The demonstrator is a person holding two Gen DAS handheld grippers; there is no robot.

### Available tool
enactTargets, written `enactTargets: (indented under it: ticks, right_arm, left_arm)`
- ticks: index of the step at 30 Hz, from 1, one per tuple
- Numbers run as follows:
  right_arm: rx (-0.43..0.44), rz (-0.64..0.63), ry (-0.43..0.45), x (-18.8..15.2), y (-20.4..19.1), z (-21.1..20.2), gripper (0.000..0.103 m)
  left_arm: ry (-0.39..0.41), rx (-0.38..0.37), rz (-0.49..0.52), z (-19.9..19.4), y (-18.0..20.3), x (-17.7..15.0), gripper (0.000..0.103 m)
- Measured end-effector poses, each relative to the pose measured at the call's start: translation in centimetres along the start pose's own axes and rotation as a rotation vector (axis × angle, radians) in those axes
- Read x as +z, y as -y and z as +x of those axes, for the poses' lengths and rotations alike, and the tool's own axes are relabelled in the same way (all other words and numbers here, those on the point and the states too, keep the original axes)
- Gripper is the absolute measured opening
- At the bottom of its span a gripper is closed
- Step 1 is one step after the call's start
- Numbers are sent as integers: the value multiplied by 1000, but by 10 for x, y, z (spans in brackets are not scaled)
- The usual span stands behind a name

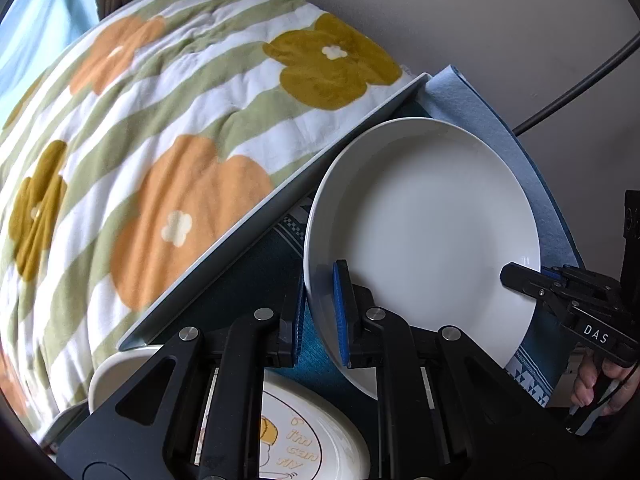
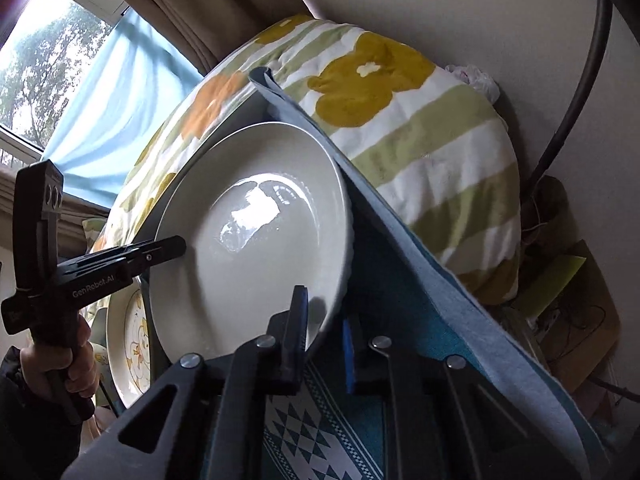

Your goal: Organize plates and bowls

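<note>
You had the big white plate (image 1: 424, 216) caught between both claws, one on each opposite edge of its rim. Your left claw (image 1: 320, 312) was clamped on the near rim, one blue pad (image 1: 340, 312) on the inner face and the other finger under the outside wall. Your right claw (image 2: 324, 328) was clamped on the far side in the same way, rim between its fingers. The plate looked glazed ceramic: stiff, fairly heavy for a rim pinch, slick enough to slide in the pads, and liable to chip if it knocked its neighbours. Two grips across from each other were a sound choice; I judged a single edge hold would have let it swing.

Beneath the claws lay the table (image 1: 248, 280), covered by a dark blue patterned cloth (image 2: 320, 432) with a paler blue felt mat (image 1: 480, 116) past the plate. Just below your left claw sat a printed plate (image 1: 312, 440) and a small white bowl (image 1: 112, 372). Beyond the table edge rose a bed with a flowered quilt (image 1: 160, 140), then a plain wall and a curtained window (image 2: 48, 60).
</note>
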State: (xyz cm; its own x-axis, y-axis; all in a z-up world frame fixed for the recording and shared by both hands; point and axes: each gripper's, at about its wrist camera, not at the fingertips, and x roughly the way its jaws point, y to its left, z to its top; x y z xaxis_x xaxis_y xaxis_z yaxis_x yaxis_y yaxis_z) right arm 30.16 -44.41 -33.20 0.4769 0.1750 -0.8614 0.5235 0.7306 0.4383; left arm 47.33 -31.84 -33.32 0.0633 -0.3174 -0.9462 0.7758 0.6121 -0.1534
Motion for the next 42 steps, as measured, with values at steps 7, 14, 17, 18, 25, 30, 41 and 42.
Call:
enactTargets:
  ticks: [7,14,17,18,25,30,41,42]
  right_arm:
    - [-8,-48,27,2,-6,-15,14]
    - [8,-122,36,4,-20,-52,14]
    - [18,-167,30,-1,-31,-69,14]
    - [19,-189,29,-5,-37,-75,14]
    - [54,-293,15,-37,-68,-101,14]
    - [105,-388,-14,-69,-97,-111,14]
    - [187,-528,-142,-155,-134,-90,14]
    - [187,-534,-161,-162,-134,-84,14]
  left_arm:
    - [38,6,-16,-20,6,-6,11]
    - [97,18,-55,-66,18,-25,11]
    - [117,38,-71,-88,24,-39,11]
    - [117,46,-71,-95,25,-44,11]
    - [160,90,-152,-146,26,-106,11]
    - [198,131,-233,-180,19,-165,11]
    - [184,209,-447,-205,8,-313,11]
    - [177,209,-471,-203,7,-327,11]
